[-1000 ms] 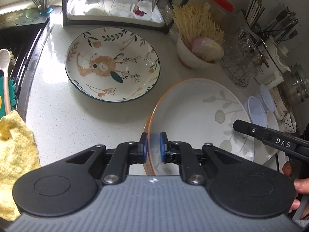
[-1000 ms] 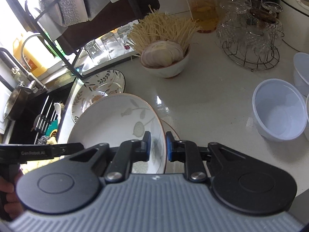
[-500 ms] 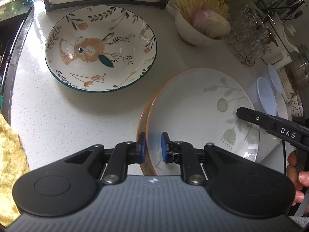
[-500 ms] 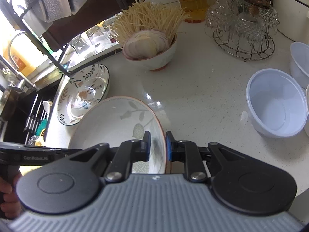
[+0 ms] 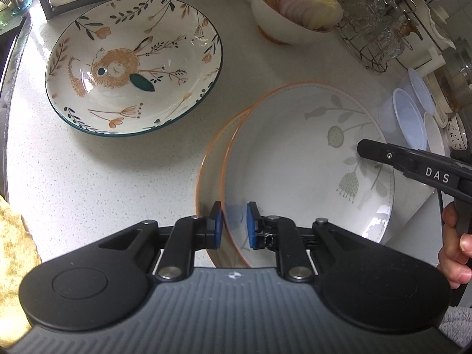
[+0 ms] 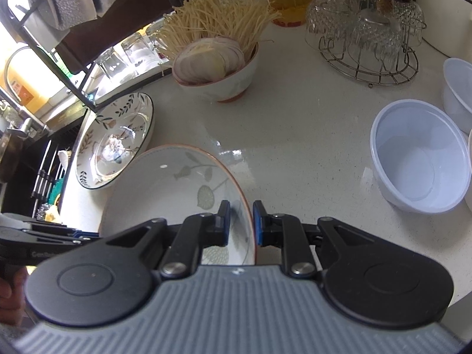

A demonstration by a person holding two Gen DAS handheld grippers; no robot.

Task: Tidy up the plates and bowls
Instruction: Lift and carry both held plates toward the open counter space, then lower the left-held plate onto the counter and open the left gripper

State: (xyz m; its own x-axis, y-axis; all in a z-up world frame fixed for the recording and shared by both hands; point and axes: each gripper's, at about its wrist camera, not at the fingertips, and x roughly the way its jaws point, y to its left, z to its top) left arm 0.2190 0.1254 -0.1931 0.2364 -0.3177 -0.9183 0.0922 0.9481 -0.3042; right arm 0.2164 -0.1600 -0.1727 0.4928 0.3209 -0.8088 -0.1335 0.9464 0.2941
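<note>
Two grippers present, both on the same dish. Left gripper (image 5: 232, 224): blue fingers (image 5: 217, 224) clamped across the near-left rim of the upper leaf-pattern plate (image 5: 298, 153), one finger outside, one inside. Right gripper (image 6: 241, 223): fingers (image 6: 258, 224) clamped on the near-right rim of the same plate (image 6: 165, 188), again one each side.

Orange-rimmed plates counted: two. Upper one nested in the lower plate (image 5: 211, 177), offset to the right, so a crescent of the lower shows at left. Whether the upper rests fully on the lower: cannot tell. Stack located near-centre on the white speckled table (image 5: 103, 183).

Rabbit-pattern bowl (image 5: 134, 65): one, far-left of the stack, apart from it, upright.

Ceramic bowl of noodles and sliced onion (image 6: 218, 67): one, far centre.

Translucent plastic bowls: at least three seen at right; nearest plastic bowl (image 6: 420, 156) upright, empty, well apart from the plates.

Wire rack of inverted glasses (image 6: 368, 35): one, far right; glasses not countable.

Yellow cloth (image 5: 14, 244): one, near-left edge.

A person's hand (image 5: 455, 250) visible on the right gripper's handle.
</note>
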